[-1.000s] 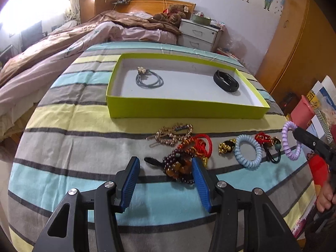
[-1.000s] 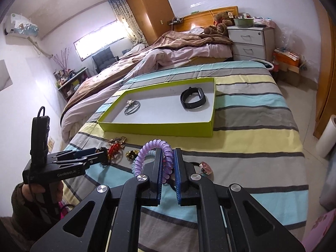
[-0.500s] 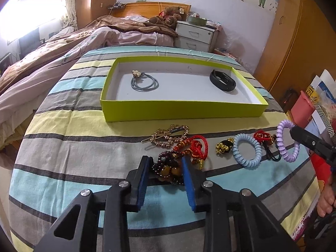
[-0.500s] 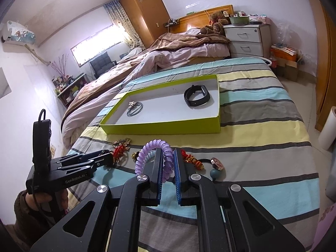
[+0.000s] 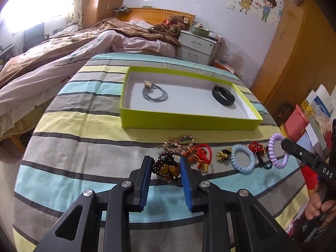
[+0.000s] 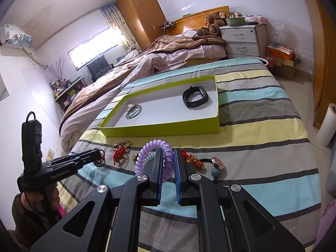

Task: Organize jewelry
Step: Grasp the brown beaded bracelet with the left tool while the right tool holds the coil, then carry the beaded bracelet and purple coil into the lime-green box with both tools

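A yellow-green tray (image 5: 189, 124) (image 6: 159, 129) lies on the striped bed with a grey hair tie (image 5: 154, 93) and a black band (image 5: 223, 95) inside. My left gripper (image 5: 164, 168) is shut on a dark beaded bracelet (image 5: 167, 167) near the bed's front. My right gripper (image 6: 167, 163) is shut on a purple coil hair tie (image 6: 154, 150), which also shows in the left wrist view (image 5: 277, 151), held just above the bed.
Loose on the bed lie a gold hair clip (image 5: 178, 142), a red cord bracelet (image 5: 198, 154), a blue coil tie (image 5: 243, 161) and a red-and-black tie (image 5: 259, 150). A second bed with blankets (image 5: 63, 58) lies left. A white nightstand (image 5: 197, 46) stands behind.
My left gripper has closed around the beaded bracelet and lifted it slightly. My right gripper still holds the purple coil tie and has moved a little toward the tray.
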The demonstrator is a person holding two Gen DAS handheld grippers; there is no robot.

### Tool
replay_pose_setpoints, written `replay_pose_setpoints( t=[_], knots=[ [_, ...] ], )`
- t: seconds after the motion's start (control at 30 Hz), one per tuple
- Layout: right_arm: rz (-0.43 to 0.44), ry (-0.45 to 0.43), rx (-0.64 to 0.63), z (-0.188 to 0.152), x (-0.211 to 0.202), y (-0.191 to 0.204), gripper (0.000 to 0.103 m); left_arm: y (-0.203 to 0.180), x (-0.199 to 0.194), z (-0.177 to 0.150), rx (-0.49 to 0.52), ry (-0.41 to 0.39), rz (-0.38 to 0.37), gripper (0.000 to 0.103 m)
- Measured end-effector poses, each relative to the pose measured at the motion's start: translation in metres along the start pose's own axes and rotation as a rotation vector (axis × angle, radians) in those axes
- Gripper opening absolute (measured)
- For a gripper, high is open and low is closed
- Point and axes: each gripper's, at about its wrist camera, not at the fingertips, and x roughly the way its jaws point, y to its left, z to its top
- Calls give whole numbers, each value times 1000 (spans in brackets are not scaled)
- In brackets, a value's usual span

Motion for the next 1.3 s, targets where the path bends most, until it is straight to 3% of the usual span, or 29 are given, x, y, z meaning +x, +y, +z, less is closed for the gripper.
replay_pose_setpoints(
  t=[0.6, 0.9, 0.97, 1.2, 1.3],
  knots=[
    [-41, -13, 2, 42, 23, 17, 10, 6, 1, 51, 9, -35, -4, 28],
    [-91, 4, 6, 81, 68, 22, 10, 9, 29, 86, 17, -19, -2, 28],
    [-101, 15, 8, 87, 78, 22, 10, 7, 36, 91, 39, -22, 28, 28],
    [-111, 71, 26, 104, 121, 20, 10, 8, 62, 96, 44, 8, 55, 28],
    [-107, 108, 29, 106, 140, 21, 10, 13, 74, 96, 26, 39, 33, 28]
  ],
)
